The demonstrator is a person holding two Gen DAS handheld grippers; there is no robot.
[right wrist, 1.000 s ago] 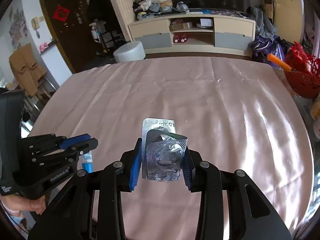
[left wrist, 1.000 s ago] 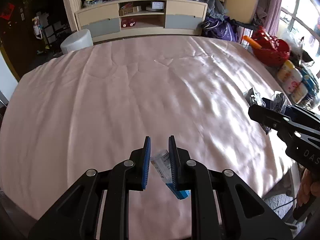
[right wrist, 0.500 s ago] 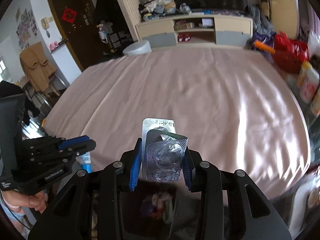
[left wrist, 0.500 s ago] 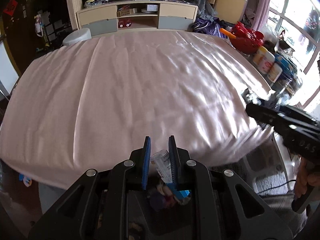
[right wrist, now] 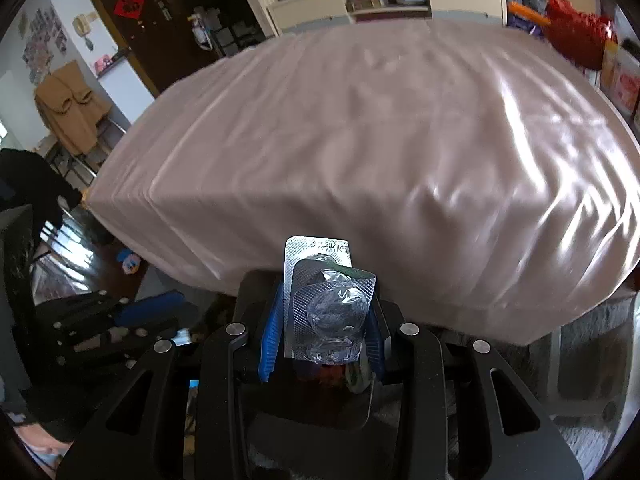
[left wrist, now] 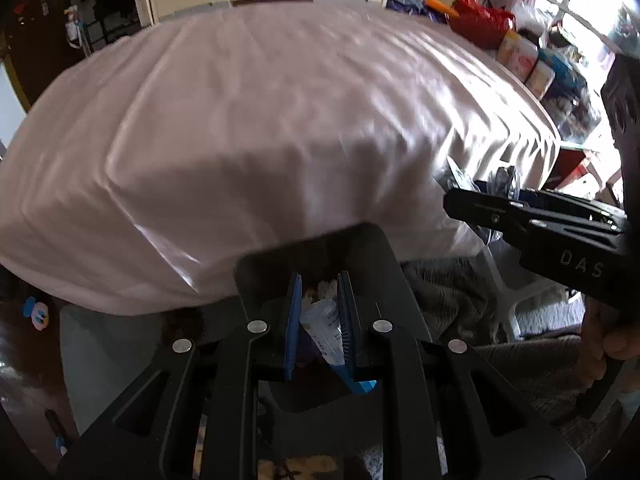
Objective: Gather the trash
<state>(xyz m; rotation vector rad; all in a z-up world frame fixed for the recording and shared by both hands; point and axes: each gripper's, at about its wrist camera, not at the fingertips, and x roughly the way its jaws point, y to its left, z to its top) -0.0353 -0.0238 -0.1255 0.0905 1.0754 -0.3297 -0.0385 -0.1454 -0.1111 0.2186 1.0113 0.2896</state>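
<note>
My left gripper (left wrist: 319, 280) is shut on a small white tube with a blue end (left wrist: 325, 332) and holds it over a black trash bin (left wrist: 320, 248) below the table's front edge. My right gripper (right wrist: 326, 296) is shut on silver blister packs (right wrist: 320, 300), also above the bin (right wrist: 256, 284). The right gripper also shows in the left wrist view (left wrist: 460, 200), and the left gripper in the right wrist view (right wrist: 176, 304). Some rubbish lies inside the bin.
A pink cloth covers the large table (left wrist: 260, 120) just beyond the bin. A cream cabinet (right wrist: 384, 0) stands behind it. Red baskets and bottles (left wrist: 520, 52) crowd the right side. A grey rug (left wrist: 452, 300) and a duck toy (left wrist: 38, 314) lie on the floor.
Both grippers have pulled back off the table and dropped lower, now over the black bin in front of it. Each still holds its trash.
</note>
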